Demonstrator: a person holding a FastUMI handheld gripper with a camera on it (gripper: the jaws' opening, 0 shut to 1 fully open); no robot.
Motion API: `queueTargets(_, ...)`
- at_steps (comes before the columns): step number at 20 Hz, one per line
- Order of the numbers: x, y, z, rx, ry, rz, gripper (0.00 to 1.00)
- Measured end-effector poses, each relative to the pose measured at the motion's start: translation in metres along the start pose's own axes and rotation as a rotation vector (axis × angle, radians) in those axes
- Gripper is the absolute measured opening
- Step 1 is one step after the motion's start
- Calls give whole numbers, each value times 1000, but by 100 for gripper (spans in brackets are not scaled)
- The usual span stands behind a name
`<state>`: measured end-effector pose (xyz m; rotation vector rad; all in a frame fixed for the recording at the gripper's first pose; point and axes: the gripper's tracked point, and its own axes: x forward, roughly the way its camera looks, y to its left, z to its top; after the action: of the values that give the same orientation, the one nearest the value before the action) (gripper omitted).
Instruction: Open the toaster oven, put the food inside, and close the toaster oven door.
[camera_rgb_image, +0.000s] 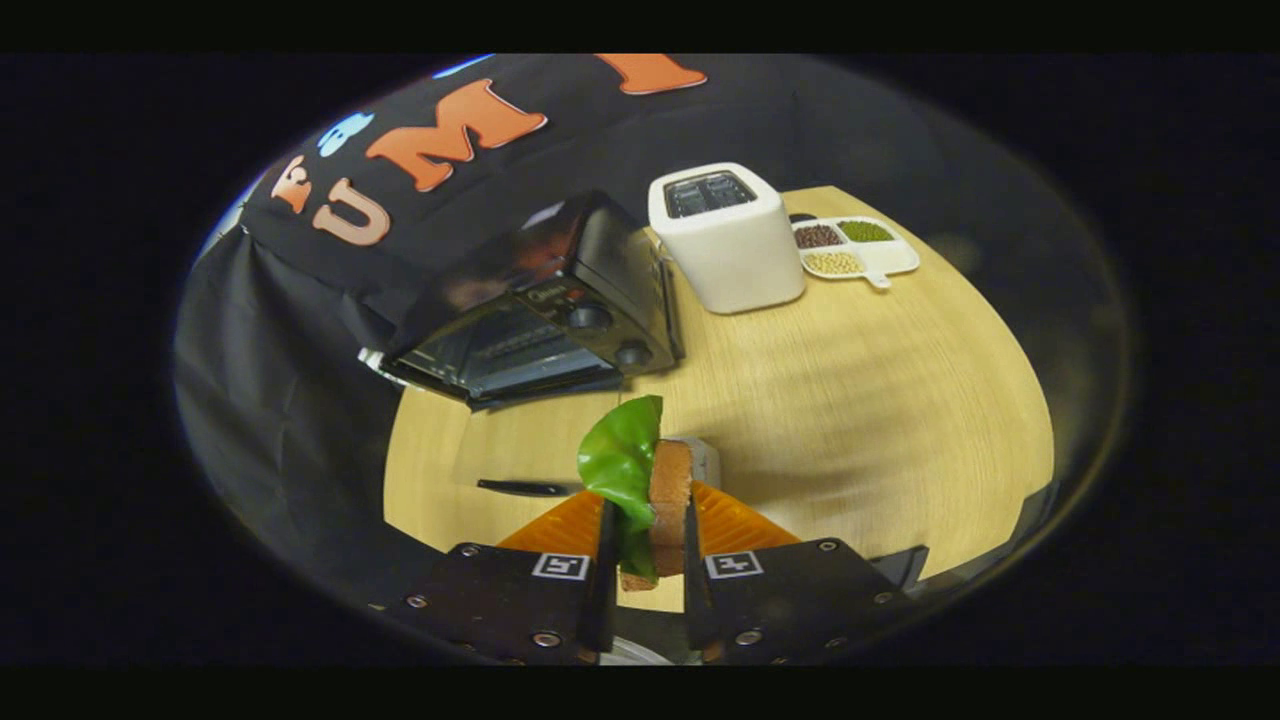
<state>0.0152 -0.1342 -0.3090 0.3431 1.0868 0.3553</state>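
Observation:
My gripper (648, 520) is shut on a sandwich (668, 490), a brown bread slice with a green lettuce leaf (622, 458) sticking up on its left side. Both fingers press on it and hold it above the wooden table (850, 400). The black toaster oven (545, 310) stands beyond the fingers, up and to the left, at the table's far left edge. Its glass door hangs open, lowered toward me, and its two knobs sit on the right of its front.
A white pop-up toaster (725, 238) stands right of the oven. Behind it lies a white divided dish (858, 248) with beans and grains. A thin dark utensil (525, 487) rests on the table left of the fingers. Black cloth drapes behind and left of the table.

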Motion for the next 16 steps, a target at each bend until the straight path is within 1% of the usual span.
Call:
queueTargets(4,-12,38,17,89,-123,60,27)
queueTargets(8,-3,85,19,217,-222,182,28)
queueTargets(9,3,95,18,253,-240,207,28)
queueTargets(13,35,127,5,380,-307,259,27)
queueTargets(16,60,141,5,454,-347,268,27)
